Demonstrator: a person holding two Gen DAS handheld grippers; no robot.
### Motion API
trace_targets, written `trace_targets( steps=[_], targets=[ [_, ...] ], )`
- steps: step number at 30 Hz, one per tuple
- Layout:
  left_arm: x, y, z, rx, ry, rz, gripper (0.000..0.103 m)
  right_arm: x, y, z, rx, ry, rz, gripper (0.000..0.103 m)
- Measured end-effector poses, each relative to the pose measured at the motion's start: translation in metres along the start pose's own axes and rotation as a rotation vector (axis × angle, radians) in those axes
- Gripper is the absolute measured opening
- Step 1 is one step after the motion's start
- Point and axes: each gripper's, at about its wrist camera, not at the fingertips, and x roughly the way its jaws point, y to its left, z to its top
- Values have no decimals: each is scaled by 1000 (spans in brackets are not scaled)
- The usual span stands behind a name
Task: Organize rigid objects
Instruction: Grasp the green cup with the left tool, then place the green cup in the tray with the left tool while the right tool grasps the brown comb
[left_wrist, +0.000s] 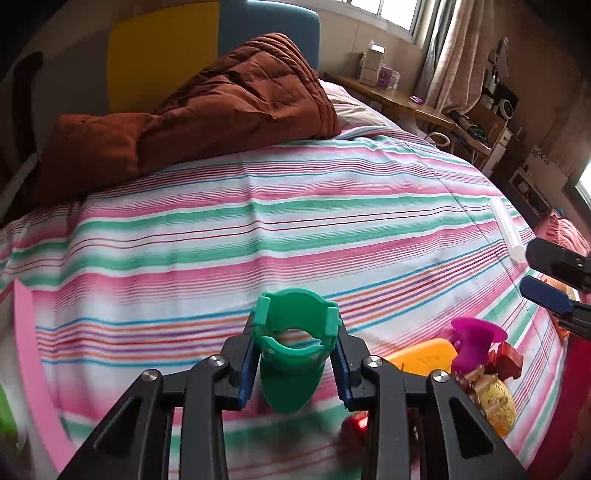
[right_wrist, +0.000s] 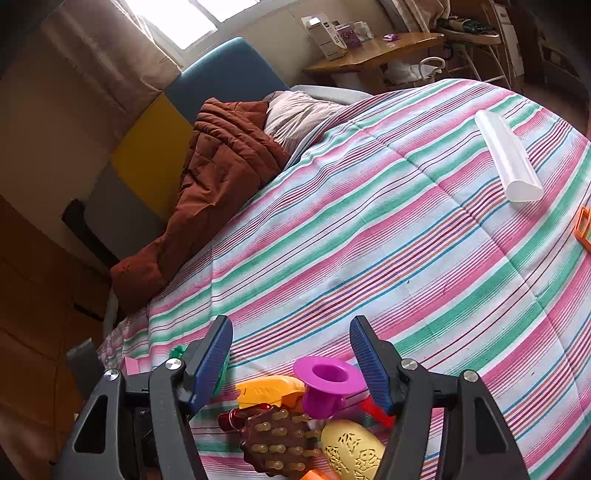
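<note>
My left gripper (left_wrist: 295, 360) is shut on a green plastic cup-shaped toy (left_wrist: 293, 354), held above the striped bedspread. To its right lies a pile of toys: a magenta funnel piece (left_wrist: 474, 343), an orange block (left_wrist: 421, 358) and a yellow embossed piece (left_wrist: 496, 404). My right gripper (right_wrist: 291, 354) is open and empty, its jaws wide apart over the same pile: the magenta piece (right_wrist: 325, 384), orange block (right_wrist: 267, 391), brown studded piece (right_wrist: 277, 443) and yellow piece (right_wrist: 352, 452). The right gripper's fingers (left_wrist: 554, 280) show at the right edge of the left wrist view.
A white plastic tube (right_wrist: 508, 158) lies on the striped bedspread (right_wrist: 369, 229) at the far right, with an orange object (right_wrist: 583, 229) at the edge. A brown quilt (left_wrist: 207, 114) is piled at the bed's head. A pink tray edge (left_wrist: 33, 369) sits at left. A wooden desk (right_wrist: 373, 51) stands beyond.
</note>
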Motion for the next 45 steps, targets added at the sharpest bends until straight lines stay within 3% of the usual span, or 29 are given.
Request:
trace_targets(
  steps=[7,14,19,22,25,33,37,38,39,45],
  targets=[
    [-69,26,-37,-79,-66,23,35,19,12,-10,-31,136,128,67],
    [-120,35,-72,-120,-111,45,35,29,28,-26,-123,212,96,67],
    [-147,44,-90,-136,-139,60,35,20,39,-36,-160,201,67,67],
    [-162,52,-101,-149,-156,75,35,-5,41,-38,-143,84,32,67],
    [-172,61,-112,-169,-169,79,35,-12,42,-41,-128,124,89,67],
    [-192,79,-137,-225,-182,85,35,24,53,-58,-337,247,-105,67],
    [-200,89,-148,-251,-183,100,35,45,51,-68,-427,297,-147,67],
    [-201,91,-151,-256,-184,104,35,49,48,-69,-424,307,-162,56],
    [-202,92,-153,-261,-184,109,35,52,46,-71,-426,326,-173,56],
    [-207,103,-168,-298,-177,132,35,49,57,-81,-520,305,-183,55]
  ],
)
